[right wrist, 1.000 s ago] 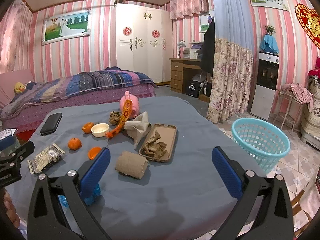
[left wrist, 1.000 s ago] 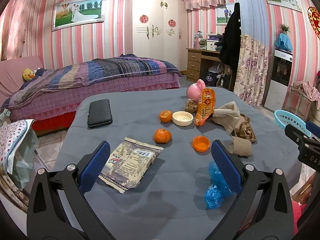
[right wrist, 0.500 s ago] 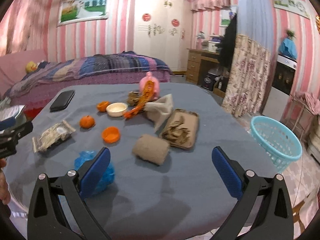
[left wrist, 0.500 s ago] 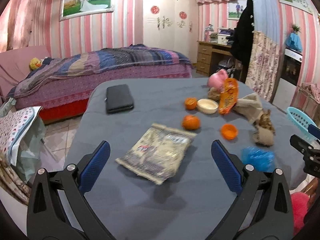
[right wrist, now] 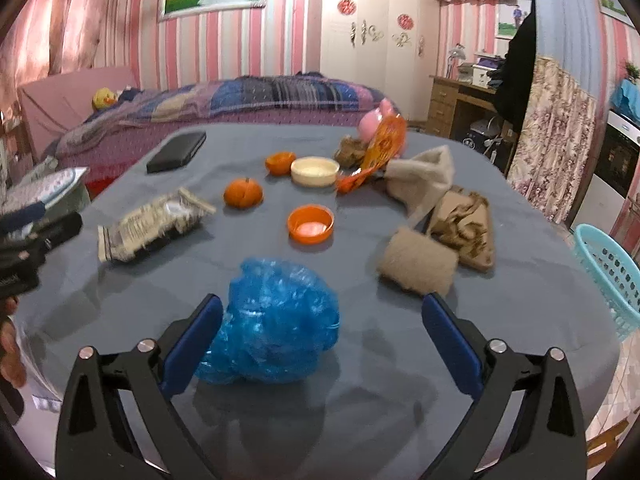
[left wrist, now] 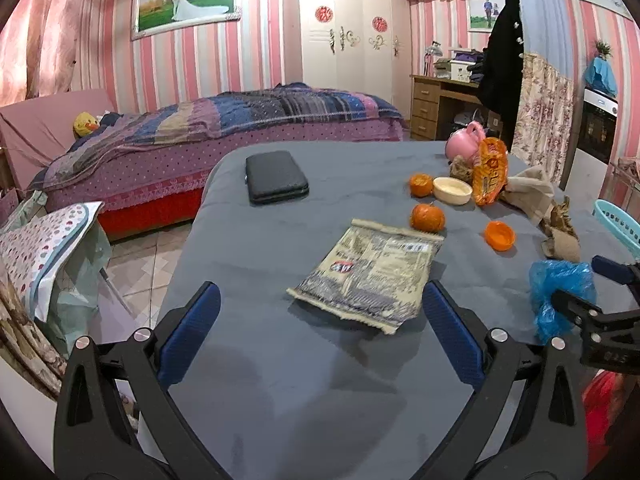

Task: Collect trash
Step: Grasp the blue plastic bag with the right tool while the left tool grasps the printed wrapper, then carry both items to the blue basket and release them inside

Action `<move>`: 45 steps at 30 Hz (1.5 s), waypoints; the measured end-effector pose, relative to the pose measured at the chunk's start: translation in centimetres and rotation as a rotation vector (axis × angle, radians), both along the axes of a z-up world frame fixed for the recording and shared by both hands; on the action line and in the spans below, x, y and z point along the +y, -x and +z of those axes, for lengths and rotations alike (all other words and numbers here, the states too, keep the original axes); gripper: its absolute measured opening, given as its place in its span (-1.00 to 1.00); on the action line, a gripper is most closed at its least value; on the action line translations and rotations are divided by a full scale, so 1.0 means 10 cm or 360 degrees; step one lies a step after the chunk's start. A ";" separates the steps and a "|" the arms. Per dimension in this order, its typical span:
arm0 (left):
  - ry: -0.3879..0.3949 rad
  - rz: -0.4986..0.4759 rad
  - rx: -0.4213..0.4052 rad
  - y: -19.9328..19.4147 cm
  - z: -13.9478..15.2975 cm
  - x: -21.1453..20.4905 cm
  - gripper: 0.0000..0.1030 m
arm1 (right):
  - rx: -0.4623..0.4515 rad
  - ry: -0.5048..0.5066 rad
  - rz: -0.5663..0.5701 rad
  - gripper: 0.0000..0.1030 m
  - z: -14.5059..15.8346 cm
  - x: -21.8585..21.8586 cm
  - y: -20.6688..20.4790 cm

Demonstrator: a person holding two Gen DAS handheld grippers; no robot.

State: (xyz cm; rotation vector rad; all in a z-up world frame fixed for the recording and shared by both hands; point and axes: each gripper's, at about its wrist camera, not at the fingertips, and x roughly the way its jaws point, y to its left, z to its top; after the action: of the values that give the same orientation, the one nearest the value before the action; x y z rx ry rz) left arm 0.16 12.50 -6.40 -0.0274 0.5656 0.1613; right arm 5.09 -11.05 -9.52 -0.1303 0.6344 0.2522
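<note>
I am lining my right claw (right wrist: 322,344) up on the crumpled blue plastic bag (right wrist: 276,320), which is lying near the front edge of the grey cloth-covered desk (right wrist: 400,380). The claw is spread wide and holding nothing; the bag is bulging between its blue pads, pressing close to the left pad (right wrist: 192,344) with a wide gap on the other side. The film looks thin and glossy, so I am judging it will collapse when pinched.

My left claw (left wrist: 322,336) is likewise gaping wide and empty, hanging just short of the flat printed snack wrapper with crimped ends (left wrist: 368,276), placed so each hand has its own piece of litter.

Further out I am seeing an orange plastic lid (right wrist: 311,223), two tangerines (right wrist: 243,193), a cream shallow dish (right wrist: 315,171), an orange foil packet (right wrist: 378,152) leaning on a pink pig toy (right wrist: 376,120), crushed brown paper on a tray (right wrist: 460,220) and a black case (right wrist: 176,152). The turquoise lattice basket (right wrist: 612,276) standing off the desk's right side looks to me like the bin.
</note>
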 end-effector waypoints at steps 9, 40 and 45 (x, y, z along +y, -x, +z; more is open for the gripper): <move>0.0047 -0.0031 0.0074 -0.14 -0.13 -0.05 0.89 | 0.0039 -0.0154 0.0179 -0.35 0.01 -0.09 -0.13; -0.0208 -0.0127 0.0125 -0.80 0.33 -0.72 -0.96 | -0.0124 -0.0287 -0.0063 -0.35 0.40 -1.15 -0.16; -0.0177 -0.0178 0.0100 -0.86 0.51 -0.93 -0.96 | -0.0155 -0.0303 -0.0119 -0.35 0.47 -1.41 -0.23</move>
State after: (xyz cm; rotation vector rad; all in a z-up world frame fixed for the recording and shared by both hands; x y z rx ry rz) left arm 8.72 3.25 -1.31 0.1178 0.6182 0.0846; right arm 7.38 -25.18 -4.77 0.0641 0.5146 0.2315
